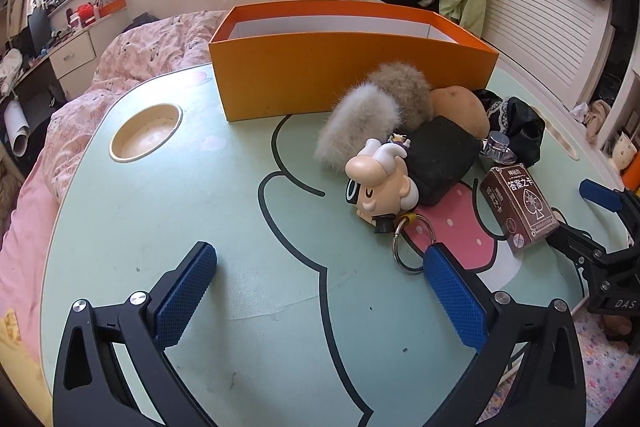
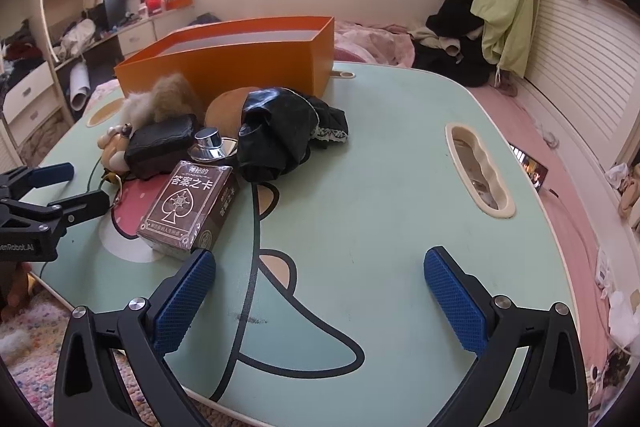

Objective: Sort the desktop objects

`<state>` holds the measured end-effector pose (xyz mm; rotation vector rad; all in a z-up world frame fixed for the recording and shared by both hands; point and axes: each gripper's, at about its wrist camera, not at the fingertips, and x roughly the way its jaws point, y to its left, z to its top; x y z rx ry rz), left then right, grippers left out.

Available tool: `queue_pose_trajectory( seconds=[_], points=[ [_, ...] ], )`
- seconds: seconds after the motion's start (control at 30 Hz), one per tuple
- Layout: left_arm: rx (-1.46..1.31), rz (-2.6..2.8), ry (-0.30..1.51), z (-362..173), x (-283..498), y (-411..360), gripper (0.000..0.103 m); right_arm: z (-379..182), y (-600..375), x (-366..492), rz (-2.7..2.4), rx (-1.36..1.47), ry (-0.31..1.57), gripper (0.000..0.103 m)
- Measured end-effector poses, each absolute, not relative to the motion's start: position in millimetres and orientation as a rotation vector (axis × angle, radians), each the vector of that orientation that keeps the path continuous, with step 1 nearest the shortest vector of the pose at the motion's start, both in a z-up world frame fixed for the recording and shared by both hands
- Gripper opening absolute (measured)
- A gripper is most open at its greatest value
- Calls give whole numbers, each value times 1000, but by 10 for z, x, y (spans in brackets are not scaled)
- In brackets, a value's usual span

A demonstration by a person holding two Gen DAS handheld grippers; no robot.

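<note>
Clutter sits bunched near the middle of the green table (image 1: 168, 211), just in front of the orange box (image 1: 344, 75). We see two fur puffs (image 1: 360, 127) touching the box wall, a brown pouch (image 1: 464, 107) beside them, and a black block (image 1: 440, 159) leaning on a cartoon figure (image 1: 380, 187) with a key ring (image 1: 412, 243). A brown card box (image 2: 188, 207) lies nearest us, with a small silver-capped bottle (image 2: 208, 145) and a crumpled black cloth (image 2: 280, 135) behind it. The orange box stands open-topped along the far edge.

Our left gripper (image 1: 320, 291) hovers over bare table with its jaws spread wide and nothing between them; the key ring lies just beside its right pad. Our right gripper (image 2: 320, 295) is also spread wide and empty, its left pad right by a corner of the card box. Open table stretches to the right of the pile, up to a slot (image 2: 480, 171) near that edge. A round cup hole (image 1: 146, 133) lies on the left side.
</note>
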<state>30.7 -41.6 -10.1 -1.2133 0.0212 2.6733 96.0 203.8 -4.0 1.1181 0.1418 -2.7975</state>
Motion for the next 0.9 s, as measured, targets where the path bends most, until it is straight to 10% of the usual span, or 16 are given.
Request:
queue_pose_trajectory(
  seconds=[0.73,0.9],
  points=[
    [-1205,2679,21,-97,316,-428,103,206,1376,806,-2577,1015,262,95],
    [-1196,2684,21,-91,341,-415,103,92,1341,765,-2560,1081,287,51]
  ],
)
